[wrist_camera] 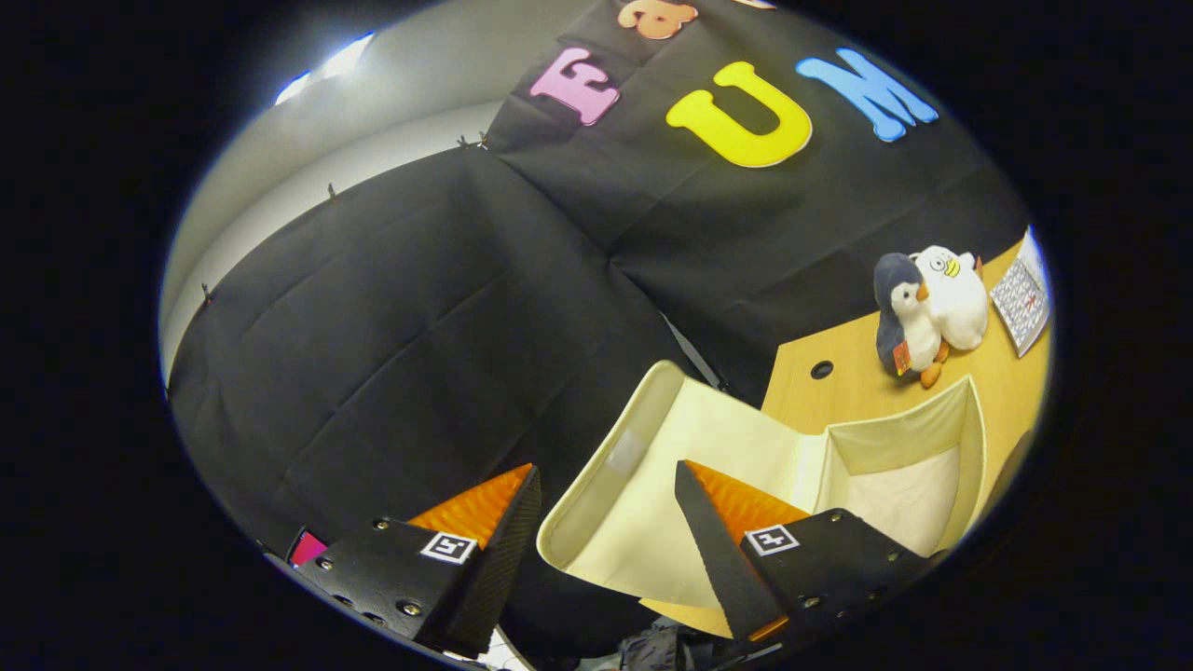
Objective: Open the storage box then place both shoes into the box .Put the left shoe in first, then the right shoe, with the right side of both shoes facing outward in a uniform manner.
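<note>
The gripper (606, 513) rides with its jaws spread wide apart and nothing held between them. Across the gap, and partly behind the right-hand finger, lies the raised lid flap (643, 485) of a pale cream fabric storage box (918, 466), which sits on a light wooden table (839, 382). The flap stands thrown back, so the box looks already open; its soft-walled cavity shows beyond the right finger, and what shows of the inside appears bare. No shoes can be made out from here.

The step in hand seems to be the end of the opening, or the turn away to fetch the left shoe. To do it well, I judge the flap should be left leaning well back so it does not flop over the mouth, since it looks like thin, pliant cloth with a soft rolled edge and may sag. The jaws are best kept wide while swinging round, clear of the flap's rim.

The box walls look matte, smooth and lightly creased, rectangular in plan. The table is smooth laminate with a small round cable hole (821, 369). Beyond the box sit two plush penguin toys (927, 312), one grey-and-white, one white, beside a flat printed card (1023, 298).
</note>
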### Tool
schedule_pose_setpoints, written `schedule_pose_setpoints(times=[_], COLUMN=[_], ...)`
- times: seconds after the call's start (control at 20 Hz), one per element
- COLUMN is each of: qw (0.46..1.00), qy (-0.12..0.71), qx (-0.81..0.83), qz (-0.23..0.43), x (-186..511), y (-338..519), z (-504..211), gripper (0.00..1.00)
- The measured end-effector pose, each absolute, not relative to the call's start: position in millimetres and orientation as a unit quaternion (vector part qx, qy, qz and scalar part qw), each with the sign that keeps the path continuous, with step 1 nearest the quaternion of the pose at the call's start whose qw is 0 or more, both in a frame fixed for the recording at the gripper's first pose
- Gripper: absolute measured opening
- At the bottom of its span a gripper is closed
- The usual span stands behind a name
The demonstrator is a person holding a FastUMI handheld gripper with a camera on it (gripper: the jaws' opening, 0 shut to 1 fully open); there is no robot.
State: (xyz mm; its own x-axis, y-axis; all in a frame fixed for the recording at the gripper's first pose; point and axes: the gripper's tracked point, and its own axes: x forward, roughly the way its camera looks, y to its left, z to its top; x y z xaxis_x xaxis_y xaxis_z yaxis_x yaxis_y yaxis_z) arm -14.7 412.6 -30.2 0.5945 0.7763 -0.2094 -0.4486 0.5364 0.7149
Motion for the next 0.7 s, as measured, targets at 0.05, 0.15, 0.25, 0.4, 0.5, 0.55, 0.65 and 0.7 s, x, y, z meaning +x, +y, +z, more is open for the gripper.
schedule_pose_setpoints(times=[0.05,0.15,0.25,0.4,0.5,0.55,0.65,0.7], qw=[0.842,0.85,0.869,0.901,0.921,0.93,0.944,0.95], qy=[0.258,0.246,0.23,0.2,0.183,0.173,0.16,0.155], qx=[0.302,0.284,0.254,0.201,0.16,0.142,0.11,0.097], qz=[0.367,0.369,0.358,0.329,0.305,0.291,0.266,0.254], x=[-15,-18,-16,-8,-3,1,6,7], y=[410,401,382,348,321,306,279,265], z=[-30,-27,-26,-30,-35,-37,-40,-42], gripper=[0.89,0.98,0.97,0.97,0.97,0.97,0.97,0.98])
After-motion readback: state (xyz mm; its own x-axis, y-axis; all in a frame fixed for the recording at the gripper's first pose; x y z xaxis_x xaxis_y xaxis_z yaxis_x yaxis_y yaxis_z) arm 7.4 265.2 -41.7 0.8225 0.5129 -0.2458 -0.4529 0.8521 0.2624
